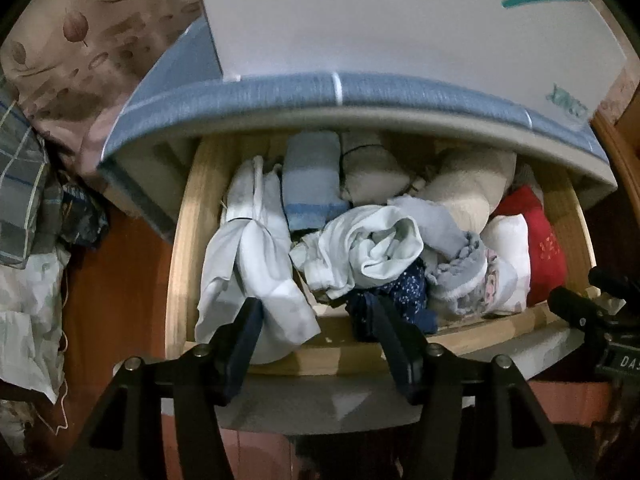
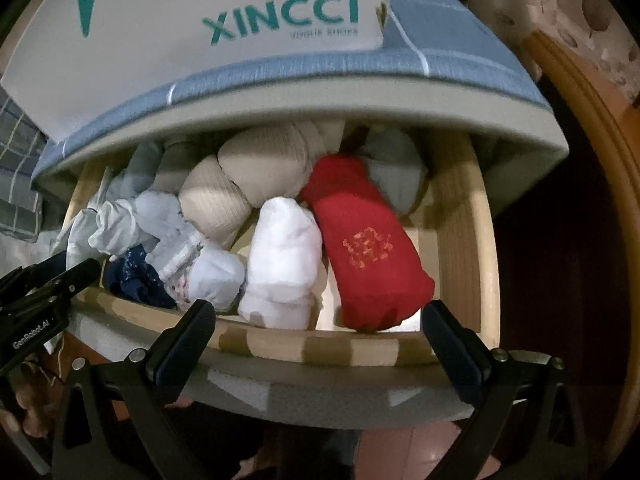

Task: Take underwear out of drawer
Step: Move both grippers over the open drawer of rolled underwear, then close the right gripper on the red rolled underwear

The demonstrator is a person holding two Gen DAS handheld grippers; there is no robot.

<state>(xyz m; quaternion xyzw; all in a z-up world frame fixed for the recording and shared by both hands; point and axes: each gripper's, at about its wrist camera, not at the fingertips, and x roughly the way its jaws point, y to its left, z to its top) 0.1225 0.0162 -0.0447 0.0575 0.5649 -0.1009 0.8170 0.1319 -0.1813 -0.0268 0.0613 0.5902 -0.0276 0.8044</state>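
both grippers, left gripper (image 1: 316, 316) and right gripper (image 2: 320, 320), are held wide, empty, above the drawer (image 2: 320, 346) front rim; one garment is best pinched mid-fold: red roll (image 2: 368, 248).

pale matt wood drawer (image 2: 460, 240) holds soft cloth underwear (image 2: 368, 248); smooth white cardboard box (image 2: 224, 12).

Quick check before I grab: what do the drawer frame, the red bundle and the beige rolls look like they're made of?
Drawer frame: pale unpainted wood, matt; grain and alternating light-dark blocks suggest jointed strips.
Red bundle: soft smooth fabric, likely cotton knit; folds at its end, an orange pattern on it.
Beige rolls: ribbed knit fabric; fine parallel lines show, exact fibre unclear.
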